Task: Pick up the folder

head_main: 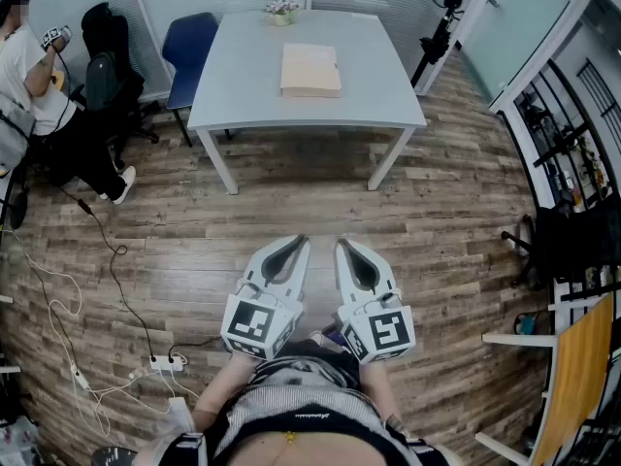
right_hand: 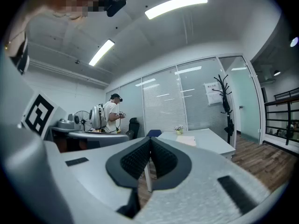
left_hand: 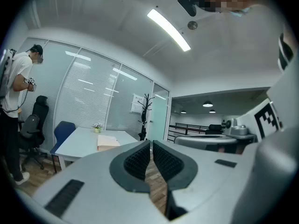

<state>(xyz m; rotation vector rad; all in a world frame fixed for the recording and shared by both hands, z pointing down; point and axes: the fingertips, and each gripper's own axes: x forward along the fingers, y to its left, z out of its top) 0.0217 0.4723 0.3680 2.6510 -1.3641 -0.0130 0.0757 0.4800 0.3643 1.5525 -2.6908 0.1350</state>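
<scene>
The office had a wood floor point(head_main: 291, 192) and a pale table point(head_main: 243, 76) by the glass wall, with the tan folder point(head_main: 310, 70) lying flat near the table's middle, beside nothing but a small flower pot point(head_main: 281, 12). The left gripper point(head_main: 299, 244) and right gripper point(head_main: 346, 246) were held level and side by side, both with jaws closed and empty. The folder lay straight ahead and well apart from them, neither gripper clearly nearer, its long axis seemingly pointing away from the person.

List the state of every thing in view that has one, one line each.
folder: closed, flat on the table, untouched.
left gripper: shut, empty.
right gripper: shut, empty.
blue chair: unoccupied, beside the table.
</scene>
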